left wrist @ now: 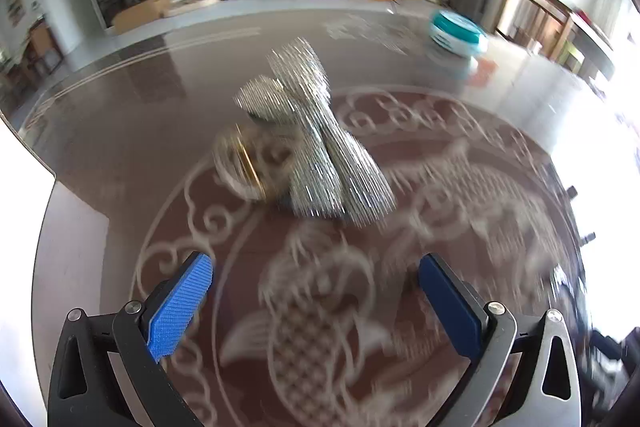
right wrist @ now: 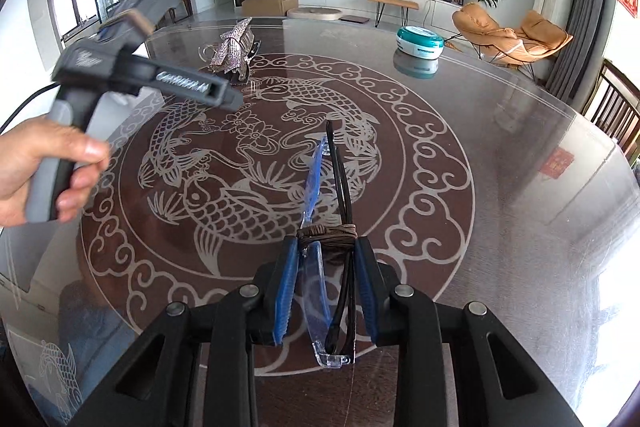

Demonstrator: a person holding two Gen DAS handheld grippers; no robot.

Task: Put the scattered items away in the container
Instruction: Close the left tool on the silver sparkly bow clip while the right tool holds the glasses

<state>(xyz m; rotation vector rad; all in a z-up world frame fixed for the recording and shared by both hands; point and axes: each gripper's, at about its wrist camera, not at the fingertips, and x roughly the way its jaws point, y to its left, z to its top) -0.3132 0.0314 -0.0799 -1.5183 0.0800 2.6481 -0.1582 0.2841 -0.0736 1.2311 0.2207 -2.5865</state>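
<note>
Our right gripper (right wrist: 326, 287) is nearly closed, its blue pads clamped on a bundle of folded glasses (right wrist: 334, 267): one pair with a clear frame and blue arms, one with a thin black frame, tied together by a wound brown cord (right wrist: 329, 231). The arms of the glasses jut forward past the pads, above the middle of the table (right wrist: 500, 155), whose dark glossy top bears a pale fish and cloud pattern.

Our left gripper (left wrist: 316, 277) stands wide open with nothing between its blue pads. Ahead of it on the table we see a glittering silver bow-shaped piece (left wrist: 316, 131), its sparkle streaked by blur, with a gold-edged ring-like object (left wrist: 240, 167) touching its left side; what that is we cannot tell. In the right wrist view this silver piece lies near the far left edge of the table.

A white and teal round container (right wrist: 420, 41) sits near the table's far edge, well apart from both grippers. A hand (right wrist: 44, 171) holds the left tool's grey handle.
</note>
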